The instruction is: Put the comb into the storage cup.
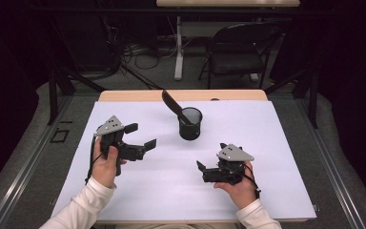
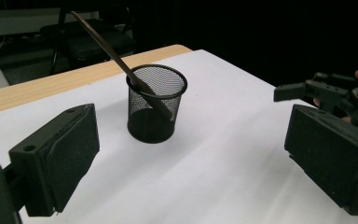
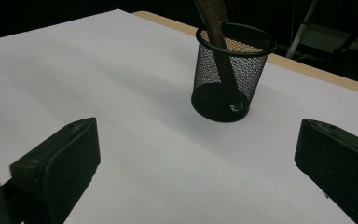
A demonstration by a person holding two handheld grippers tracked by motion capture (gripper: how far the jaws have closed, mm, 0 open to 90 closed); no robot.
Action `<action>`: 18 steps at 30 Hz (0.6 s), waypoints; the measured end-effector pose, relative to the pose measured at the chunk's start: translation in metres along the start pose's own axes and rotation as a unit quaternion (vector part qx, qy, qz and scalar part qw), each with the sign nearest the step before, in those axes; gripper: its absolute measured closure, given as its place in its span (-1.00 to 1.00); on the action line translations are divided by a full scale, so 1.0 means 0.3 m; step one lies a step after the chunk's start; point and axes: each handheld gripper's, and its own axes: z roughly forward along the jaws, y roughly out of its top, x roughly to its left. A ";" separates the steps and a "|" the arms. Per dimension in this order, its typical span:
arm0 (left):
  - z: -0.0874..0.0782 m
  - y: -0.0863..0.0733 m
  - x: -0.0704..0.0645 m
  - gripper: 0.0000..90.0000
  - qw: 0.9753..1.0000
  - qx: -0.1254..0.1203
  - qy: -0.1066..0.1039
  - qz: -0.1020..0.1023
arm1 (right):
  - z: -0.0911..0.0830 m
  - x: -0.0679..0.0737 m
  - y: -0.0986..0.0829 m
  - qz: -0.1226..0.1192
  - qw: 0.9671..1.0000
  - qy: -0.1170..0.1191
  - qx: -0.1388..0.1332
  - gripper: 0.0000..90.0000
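A black mesh cup [image 1: 190, 124] stands upright on the white sheet, toward the table's far middle. A dark brown comb [image 1: 170, 101] leans in it, its top tilted back and left. My left gripper [image 1: 141, 136] hovers left of the cup, open and empty, jaws pointing right. My right gripper [image 1: 211, 155] is open and empty, in front of the cup and slightly right of it. The left gripper view has the cup [image 2: 154, 107] and comb [image 2: 103, 43] ahead between wide jaws, and the right gripper [image 2: 326, 91] at the right edge. In the right gripper view the cup [image 3: 230, 70] and comb [image 3: 214, 23] sit ahead.
A white sheet [image 1: 171, 191] covers the table, with a strip of bare wood [image 1: 138, 95] along the far edge. Beyond the table stand a black folding chair [image 1: 238, 47] and a white desk leg [image 1: 178, 47], with cables on the floor.
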 end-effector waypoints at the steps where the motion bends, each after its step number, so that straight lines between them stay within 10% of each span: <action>1: -0.010 -0.006 -0.001 -0.93 1.000 -0.001 -0.001 -0.002 | -0.001 0.001 0.004 -0.001 1.000 0.001 -0.001 -1.00; 18: -0.126 -0.123 0.013 -0.98 1.000 -0.008 -0.006 0.000 | -0.082 0.023 0.014 -0.003 1.000 0.020 0.003 -1.00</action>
